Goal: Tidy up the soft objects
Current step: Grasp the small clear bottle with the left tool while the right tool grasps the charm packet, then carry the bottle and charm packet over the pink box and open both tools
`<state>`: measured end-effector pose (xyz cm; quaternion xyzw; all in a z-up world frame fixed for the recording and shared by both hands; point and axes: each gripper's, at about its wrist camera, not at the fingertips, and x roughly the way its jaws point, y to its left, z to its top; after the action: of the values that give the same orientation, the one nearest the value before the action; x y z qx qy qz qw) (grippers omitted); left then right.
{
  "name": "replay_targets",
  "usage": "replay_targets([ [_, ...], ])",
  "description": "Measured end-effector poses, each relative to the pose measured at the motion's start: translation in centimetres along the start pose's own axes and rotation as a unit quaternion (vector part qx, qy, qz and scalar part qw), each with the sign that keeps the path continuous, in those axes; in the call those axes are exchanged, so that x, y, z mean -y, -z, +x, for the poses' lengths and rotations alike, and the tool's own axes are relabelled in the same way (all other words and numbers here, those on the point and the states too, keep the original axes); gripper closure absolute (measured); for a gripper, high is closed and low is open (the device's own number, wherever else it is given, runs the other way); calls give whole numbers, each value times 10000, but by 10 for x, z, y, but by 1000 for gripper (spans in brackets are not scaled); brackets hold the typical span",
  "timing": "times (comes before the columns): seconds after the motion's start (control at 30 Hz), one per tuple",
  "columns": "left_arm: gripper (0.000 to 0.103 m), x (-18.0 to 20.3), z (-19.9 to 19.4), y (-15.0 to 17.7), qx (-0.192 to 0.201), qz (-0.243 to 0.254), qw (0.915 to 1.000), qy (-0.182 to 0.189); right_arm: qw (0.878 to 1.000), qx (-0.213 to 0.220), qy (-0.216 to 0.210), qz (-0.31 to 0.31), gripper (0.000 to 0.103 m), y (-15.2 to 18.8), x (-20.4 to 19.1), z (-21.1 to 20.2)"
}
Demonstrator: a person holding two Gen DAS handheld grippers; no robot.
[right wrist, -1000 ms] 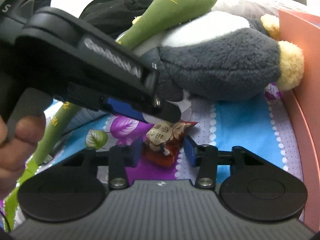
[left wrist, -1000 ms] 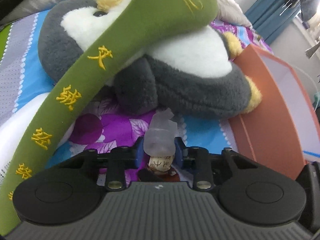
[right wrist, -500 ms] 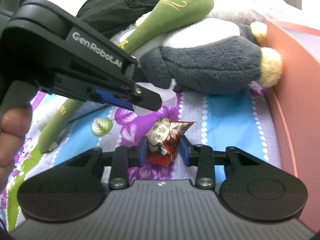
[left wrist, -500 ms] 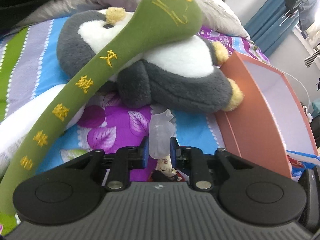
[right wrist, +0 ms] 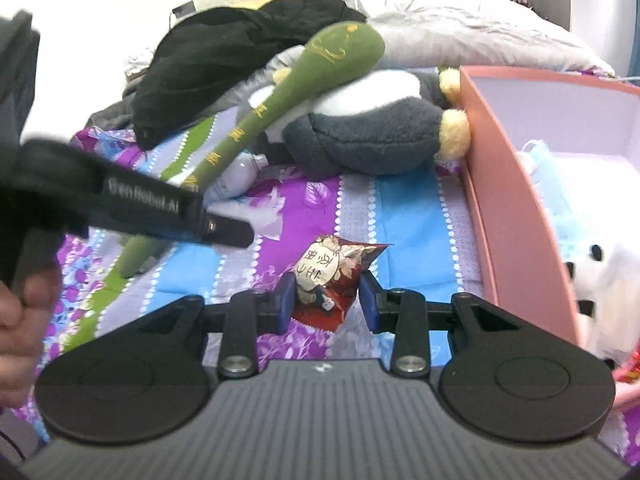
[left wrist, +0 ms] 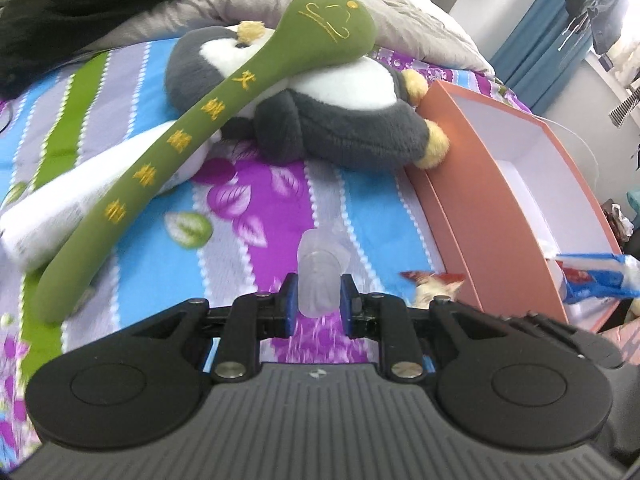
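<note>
Left wrist view, nearest: left tongs [left wrist: 319,304] are clamped on a small frosted translucent plastic piece [left wrist: 320,276], both blue pads pressing its sides, lifted clear of the bedsheet [left wrist: 264,216].
Left tongs, motion: their jaws have just been closing, with the plastic piece between them.
Right wrist view, nearest: right tongs [right wrist: 327,300] grip a red snack packet [right wrist: 329,276] with printed characters; the left pad touches it, the right pad sits at its edge.
Right tongs, motion: jaws have just been narrowing around the packet.
Hand: a person's hand [right wrist: 24,312] at the left edge of the right wrist view holds the other gripper's black body.
Bed: floral bedsheet with blue, purple and green stripes carries everything.
Box: orange box [left wrist: 472,184] with white inside stands open at the right, just beside the penguin's feet; a white plush [right wrist: 608,292] with black spots and a pale blue item lie in it.
Middle: long green plush [left wrist: 224,120] with yellow embroidery lies slanted, its head resting on the grey-and-white plush penguin [left wrist: 336,112].
Under the green plush: a white bottle [left wrist: 80,196] lies on its side.
Farthest: a grey quilt [left wrist: 360,0] and a black garment [right wrist: 240,48].
</note>
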<state>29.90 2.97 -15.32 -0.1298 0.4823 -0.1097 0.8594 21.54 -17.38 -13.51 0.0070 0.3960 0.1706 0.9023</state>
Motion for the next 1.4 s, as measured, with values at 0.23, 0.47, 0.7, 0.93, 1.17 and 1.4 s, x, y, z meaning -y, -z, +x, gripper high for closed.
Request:
replay_targets([
  [0.23,78,3,-37,44,102,-106,9999,-14,10000,62,62,1,65,10,-5,-46],
  [0.47,78,-2,-60,86,136,-298,9994,-70,9999,-17,135,4,65,29,-11,-75],
  [0.7,78,4,-74,96,187,-334,9993,-33,9998,-15,132,125,65,35,-10,-93],
  [0.93,78,30,-96,71,459,-152,9986,198,9984,493,271,-44,65,11,-5,-120],
  [1.17,78,71,-115,32,826,145,9956,417,9946,939,441,-46,65,-21,14,-144],
  [1.4,78,112,-120,4,961,394,9928,596,9906,1227,611,26,65,-44,38,-161],
])
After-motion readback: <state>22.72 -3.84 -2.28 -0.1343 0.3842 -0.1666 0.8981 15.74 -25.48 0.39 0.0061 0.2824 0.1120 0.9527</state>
